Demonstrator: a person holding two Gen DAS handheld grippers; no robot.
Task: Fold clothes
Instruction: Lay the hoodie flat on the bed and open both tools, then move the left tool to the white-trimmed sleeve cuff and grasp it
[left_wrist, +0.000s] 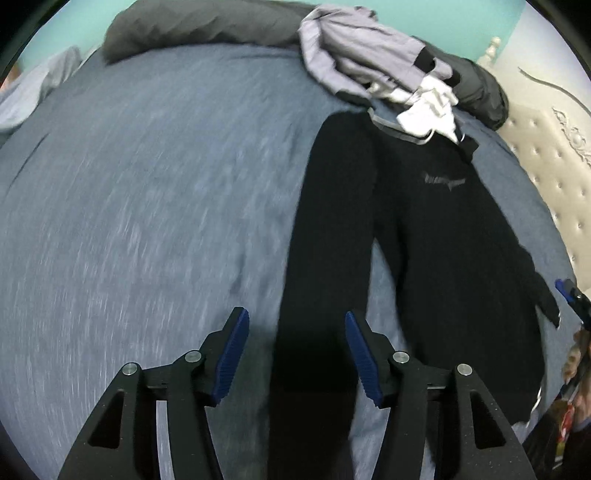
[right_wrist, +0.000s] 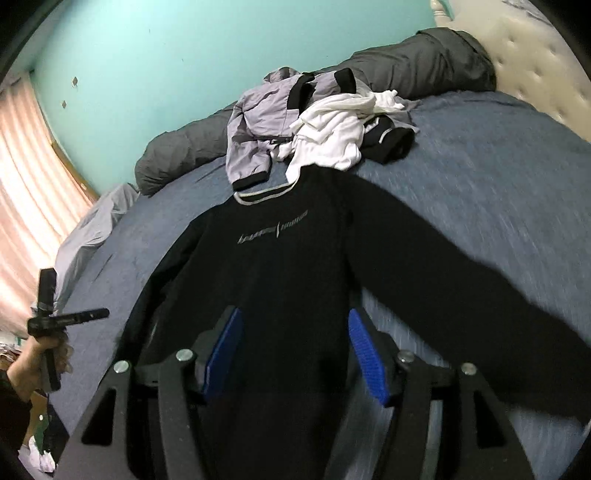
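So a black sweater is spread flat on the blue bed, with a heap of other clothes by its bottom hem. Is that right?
Not quite. The heap of clothes lies by the collar of the black sweater, not its bottom hem. The right wrist view shows it. The rest holds: the sweater is spread on the blue bed.

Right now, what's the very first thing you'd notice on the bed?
A big black sweatshirt lies spread flat on the blue bedspread, sleeves out, collar toward the far side. Just past its collar is a crumpled pile: a lilac jacket and a white garment. Both grippers, left gripper and right gripper, hover open above it.
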